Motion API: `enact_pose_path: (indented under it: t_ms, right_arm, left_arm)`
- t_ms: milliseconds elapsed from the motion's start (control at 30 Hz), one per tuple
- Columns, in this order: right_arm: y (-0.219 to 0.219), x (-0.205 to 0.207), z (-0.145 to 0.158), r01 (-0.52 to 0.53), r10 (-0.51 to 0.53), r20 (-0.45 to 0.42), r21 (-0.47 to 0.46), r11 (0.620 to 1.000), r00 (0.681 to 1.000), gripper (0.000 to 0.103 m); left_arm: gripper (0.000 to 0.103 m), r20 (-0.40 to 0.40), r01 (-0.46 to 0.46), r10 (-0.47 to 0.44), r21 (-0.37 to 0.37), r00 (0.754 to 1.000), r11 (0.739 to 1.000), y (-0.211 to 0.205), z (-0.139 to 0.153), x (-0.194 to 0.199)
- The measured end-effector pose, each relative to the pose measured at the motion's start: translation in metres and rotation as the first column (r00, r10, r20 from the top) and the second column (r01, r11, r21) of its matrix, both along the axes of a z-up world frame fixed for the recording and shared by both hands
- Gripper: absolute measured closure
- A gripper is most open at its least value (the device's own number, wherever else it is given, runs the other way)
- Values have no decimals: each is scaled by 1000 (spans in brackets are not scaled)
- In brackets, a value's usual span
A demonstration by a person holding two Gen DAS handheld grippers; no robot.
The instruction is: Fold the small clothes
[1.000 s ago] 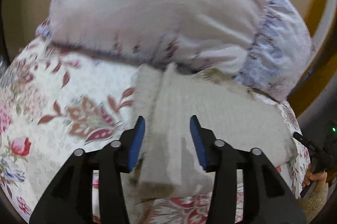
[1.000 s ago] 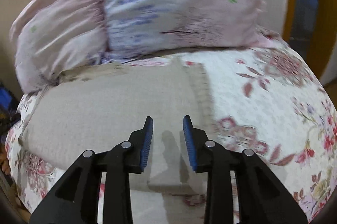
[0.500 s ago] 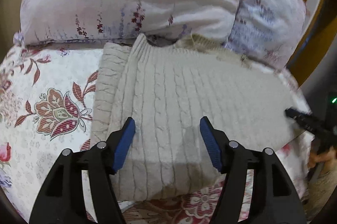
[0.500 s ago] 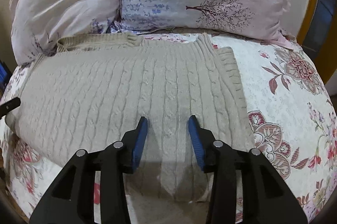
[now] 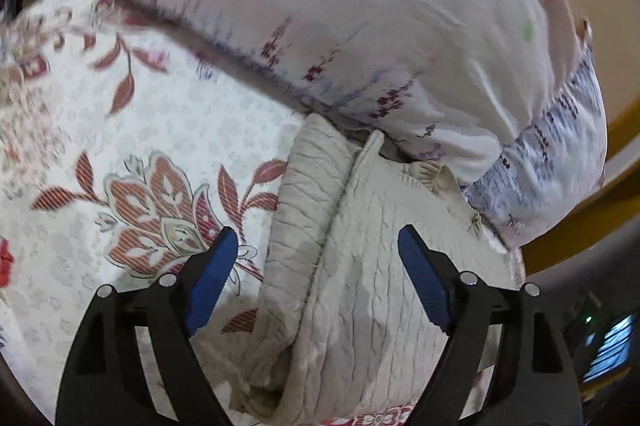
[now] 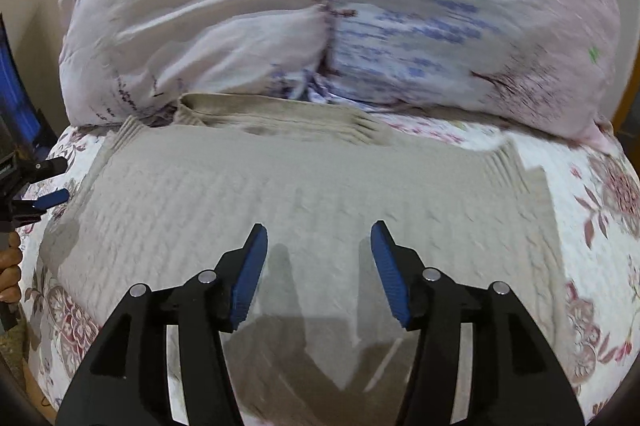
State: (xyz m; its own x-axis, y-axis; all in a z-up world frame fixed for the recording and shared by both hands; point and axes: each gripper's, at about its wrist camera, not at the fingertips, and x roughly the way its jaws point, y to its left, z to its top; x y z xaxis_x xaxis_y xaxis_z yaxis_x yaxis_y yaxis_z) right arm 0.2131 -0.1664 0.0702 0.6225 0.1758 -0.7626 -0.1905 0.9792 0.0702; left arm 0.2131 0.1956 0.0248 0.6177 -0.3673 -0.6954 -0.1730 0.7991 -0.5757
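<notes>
The beige cable-knit sweater (image 6: 304, 193) lies spread on the floral bedspread (image 5: 152, 129), its neck end against the pillows (image 6: 320, 17). One side edge is turned inward; no further folds are visible, so most folding remains. The left gripper (image 5: 316, 262) and right gripper (image 6: 316, 246) hover with jaws wide apart, holding nothing.

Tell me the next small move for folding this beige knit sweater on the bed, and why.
Probably lower the left gripper onto the sweater's side flap and close. Both grippers are open and empty, the right gripper hovers over the flat body, and that flap is already partly folded over, straddled by the left jaws.
</notes>
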Motion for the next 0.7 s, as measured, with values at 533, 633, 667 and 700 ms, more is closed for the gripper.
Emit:
enact_pose_path:
  t_ms: [533, 633, 667, 700]
  right_arm:
    - [22, 11, -27, 0, 0, -1, -100, 995, 1000, 40]
    - [21, 11, -27, -2, 2, 0, -94, 996, 1000, 40]
    - [21, 11, -27, -2, 2, 0, -93, 996, 1000, 40]
    - [21, 11, -27, -2, 2, 0, -92, 996, 1000, 39]
  left_arm:
    - [24, -10, 25, -27, -112, 1000, 993, -14, -10, 7]
    - [36, -20, 31, -33, -125, 999, 992, -17, -12, 8]
    - [40, -24, 33, -37, -133, 999, 991, -17, -13, 7]
    - [46, -32, 34, -39, -143, 999, 989, -17, -15, 7]
